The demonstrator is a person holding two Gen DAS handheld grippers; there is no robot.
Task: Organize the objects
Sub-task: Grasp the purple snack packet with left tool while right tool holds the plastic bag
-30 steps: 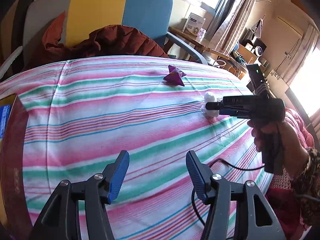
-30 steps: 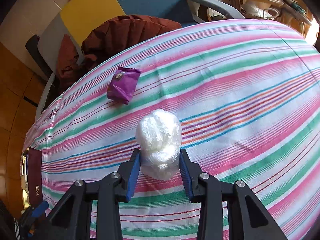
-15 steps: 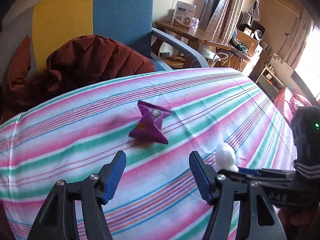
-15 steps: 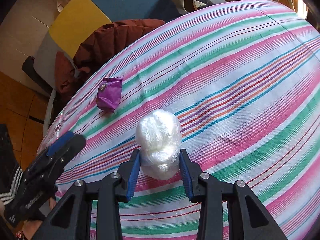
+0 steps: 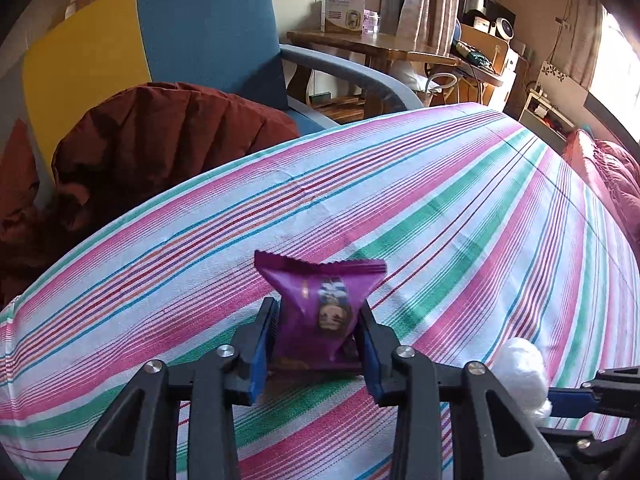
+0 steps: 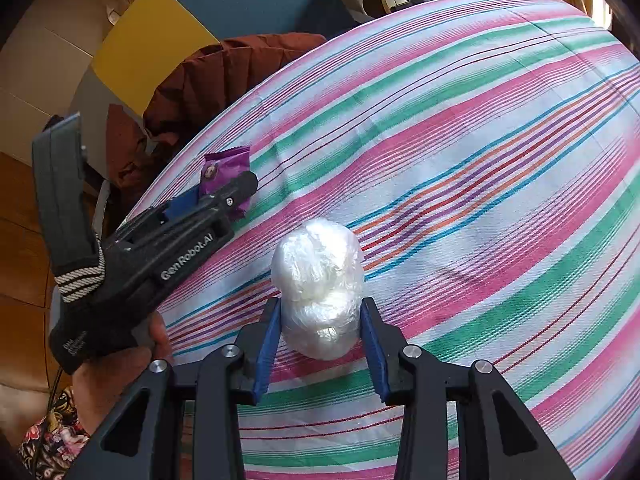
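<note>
A purple snack packet (image 5: 320,312) lies on the striped tablecloth (image 5: 460,200). My left gripper (image 5: 318,320) is shut on it, both blue pads pressing its sides. The packet also shows in the right wrist view (image 6: 226,168), partly behind the left gripper (image 6: 236,188). My right gripper (image 6: 320,320) is shut on a white ball of crumpled plastic wrap (image 6: 318,284), held low over the cloth. The ball also shows at the lower right of the left wrist view (image 5: 520,368).
A blue and yellow armchair (image 5: 180,40) with a brown-red garment (image 5: 160,140) stands behind the table's far edge. A wooden side table (image 5: 380,44) with a box stands further back. Red bedding (image 5: 608,176) lies to the right.
My left gripper moved forward to the purple packet and closed on it. My right gripper kept hold of the white ball and stayed about in place.
</note>
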